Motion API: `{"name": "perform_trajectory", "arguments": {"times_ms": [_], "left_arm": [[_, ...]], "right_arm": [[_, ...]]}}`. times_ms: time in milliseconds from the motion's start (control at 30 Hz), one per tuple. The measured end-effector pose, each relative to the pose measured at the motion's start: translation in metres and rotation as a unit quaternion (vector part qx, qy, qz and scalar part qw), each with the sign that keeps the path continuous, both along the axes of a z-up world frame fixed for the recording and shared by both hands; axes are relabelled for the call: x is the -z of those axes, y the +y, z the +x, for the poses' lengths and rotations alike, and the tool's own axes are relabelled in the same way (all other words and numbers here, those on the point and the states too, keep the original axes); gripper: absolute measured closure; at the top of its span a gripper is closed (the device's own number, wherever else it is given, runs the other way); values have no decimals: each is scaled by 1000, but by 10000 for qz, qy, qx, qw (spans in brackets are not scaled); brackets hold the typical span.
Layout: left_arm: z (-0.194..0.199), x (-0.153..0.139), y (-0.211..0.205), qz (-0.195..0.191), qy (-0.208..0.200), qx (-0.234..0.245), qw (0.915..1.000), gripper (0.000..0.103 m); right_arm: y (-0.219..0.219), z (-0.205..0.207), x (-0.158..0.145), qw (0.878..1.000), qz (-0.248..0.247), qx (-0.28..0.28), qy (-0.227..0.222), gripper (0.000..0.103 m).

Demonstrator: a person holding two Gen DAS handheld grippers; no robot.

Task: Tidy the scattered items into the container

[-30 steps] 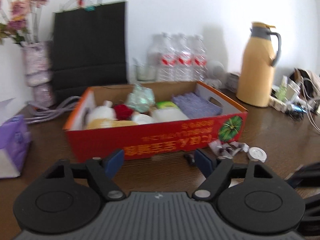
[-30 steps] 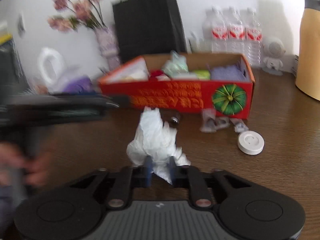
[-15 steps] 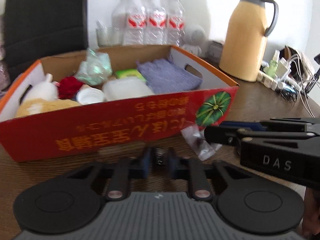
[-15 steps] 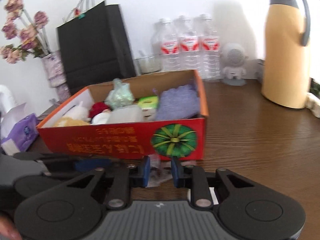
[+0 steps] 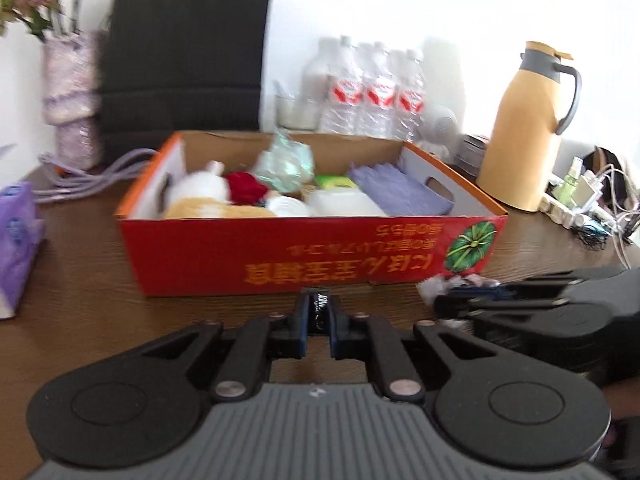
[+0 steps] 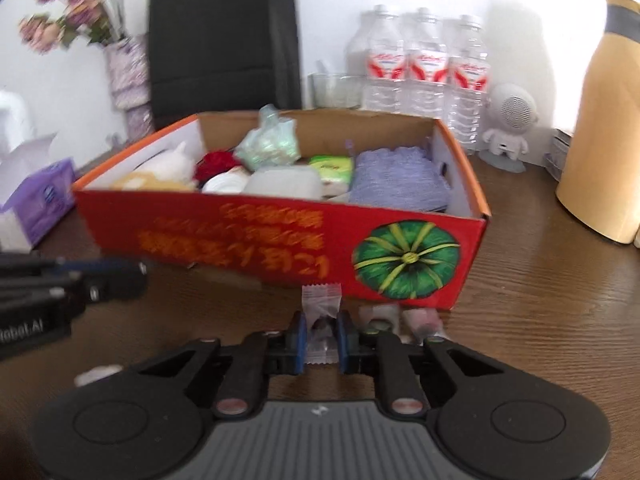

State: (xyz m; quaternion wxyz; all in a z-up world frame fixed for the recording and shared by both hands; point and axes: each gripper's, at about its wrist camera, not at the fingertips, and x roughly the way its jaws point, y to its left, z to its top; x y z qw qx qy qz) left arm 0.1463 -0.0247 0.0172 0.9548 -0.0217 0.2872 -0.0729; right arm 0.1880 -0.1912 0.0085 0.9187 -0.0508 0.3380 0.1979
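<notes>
Left gripper (image 5: 318, 322) clenches a small dark cylinder (image 5: 319, 305); right gripper (image 6: 321, 334) grasps a clear candy wrapper (image 6: 321, 300), by the red cardboard box's (image 6: 256, 236) front wall.

Dark wood-grain table (image 5: 80, 304) stretches out ahead of the claw, plain white wall (image 5: 400, 8) way behind it, bright light washing out the right.

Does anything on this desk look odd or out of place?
Yes. The red box has its printed writing upside down from this side. Two small wrapped sweets lie loose on the table against its front wall, not yet put inside. Otherwise nothing looks spilled or broken.
</notes>
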Motion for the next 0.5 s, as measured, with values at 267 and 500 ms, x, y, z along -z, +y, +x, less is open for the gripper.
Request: {"name": "perform_trajectory", "arguments": {"times_ms": [267, 500], "left_arm": [[-79, -21, 9, 66, -747, -425, 9963, 93], [-152, -35, 2, 195, -1543, -683, 9855, 93]], "right_arm": [[-4, -75, -48, 9964, 460, -145, -701, 92], [-12, -154, -65, 9846, 818, -95, -1544, 92]]}}
